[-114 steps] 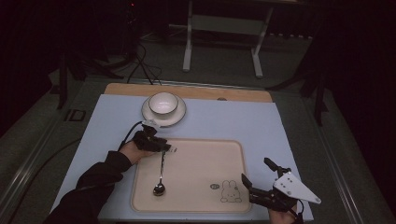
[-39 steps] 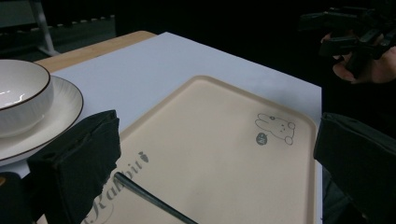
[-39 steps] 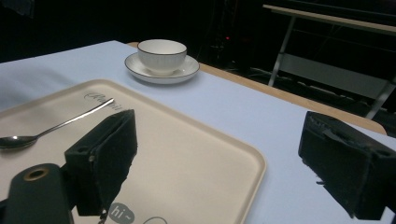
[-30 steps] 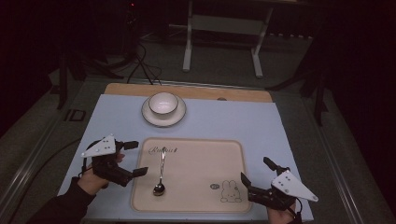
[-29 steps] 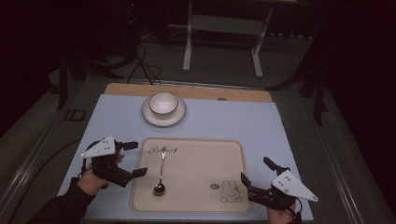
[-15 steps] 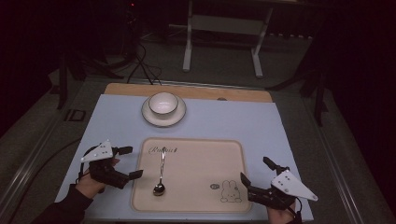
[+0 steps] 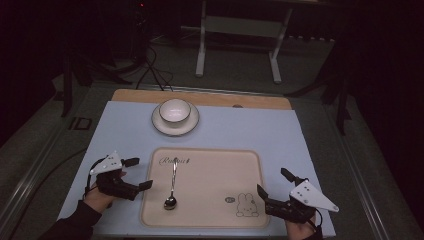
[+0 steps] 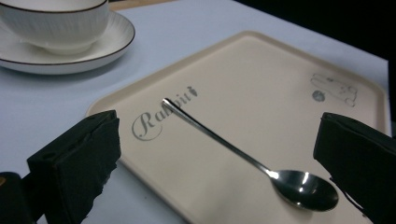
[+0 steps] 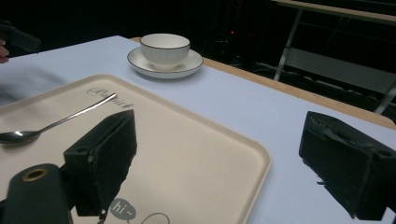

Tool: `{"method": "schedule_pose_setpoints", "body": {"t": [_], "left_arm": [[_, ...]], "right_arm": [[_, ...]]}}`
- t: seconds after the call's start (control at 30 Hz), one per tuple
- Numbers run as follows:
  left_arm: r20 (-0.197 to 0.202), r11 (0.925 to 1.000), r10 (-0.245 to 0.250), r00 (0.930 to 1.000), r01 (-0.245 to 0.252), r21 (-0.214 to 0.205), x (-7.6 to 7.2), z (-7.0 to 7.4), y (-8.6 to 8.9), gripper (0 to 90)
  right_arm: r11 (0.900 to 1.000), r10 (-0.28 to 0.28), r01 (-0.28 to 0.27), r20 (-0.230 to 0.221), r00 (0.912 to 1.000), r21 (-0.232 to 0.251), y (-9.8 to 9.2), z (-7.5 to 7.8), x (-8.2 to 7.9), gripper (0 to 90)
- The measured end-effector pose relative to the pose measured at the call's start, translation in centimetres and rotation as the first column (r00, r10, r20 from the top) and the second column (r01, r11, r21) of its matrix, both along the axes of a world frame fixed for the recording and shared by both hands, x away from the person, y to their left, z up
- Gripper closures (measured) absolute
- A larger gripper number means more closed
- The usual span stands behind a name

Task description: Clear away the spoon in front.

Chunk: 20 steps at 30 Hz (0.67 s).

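Steel spoon (image 7: 172, 188) unmoved on tray (image 7: 210, 220), left tool (image 7: 135, 173) seemingly lower, jaws apart

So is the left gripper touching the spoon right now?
Apart. In the high view the left gripper sits beside the tray, and bare tray separates its open jaws from the spoon.

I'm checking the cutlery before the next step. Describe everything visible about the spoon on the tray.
The spoon is slim, shiny metal with a long thin handle and a small oval bowl. It lies flat on the beige tray, left of centre, bowl facing up and toward the person, handle tip by the printed script. Nothing grips it; the open left hand-held gripper is beside the tray's left edge.
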<state>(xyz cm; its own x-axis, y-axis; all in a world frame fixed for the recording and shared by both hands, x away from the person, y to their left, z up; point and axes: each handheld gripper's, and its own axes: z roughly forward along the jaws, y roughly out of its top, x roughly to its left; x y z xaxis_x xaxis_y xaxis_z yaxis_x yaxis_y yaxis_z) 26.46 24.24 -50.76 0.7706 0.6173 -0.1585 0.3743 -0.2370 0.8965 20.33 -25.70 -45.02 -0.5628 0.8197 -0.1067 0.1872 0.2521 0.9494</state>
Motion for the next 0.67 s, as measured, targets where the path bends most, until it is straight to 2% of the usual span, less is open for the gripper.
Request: {"method": "schedule_pose_setpoints", "body": {"t": [0.2, 0.53, 0.67], "left_arm": [[-0.005, 0.9998, 0.020, 0.9998, -0.020, 0.001, 0.12, -0.20, 0.31, 1.1], [-0.011, 0.9994, 0.029, 0.9995, -0.029, -0.017, 0.05, -0.26, 0.47, 1.1], [-0.010, 0.9997, 0.024, 0.9997, -0.024, -0.010, 0.00, -0.29, 0.40, 1.1]], "right_arm": [[1.0000, 0.003, -0.003, 0.003, 1.0000, -0.004, 0.01, 0.04, -0.07, 11.2], [1.0000, 0.004, -0.004, -0.001, 1.0000, -0.006, 0.12, 0.01, 0.03, 11.2], [1.0000, 0.006, -0.006, -0.002, 1.0000, -0.008, 0.19, -0.01, 0.12, 11.3]]}}
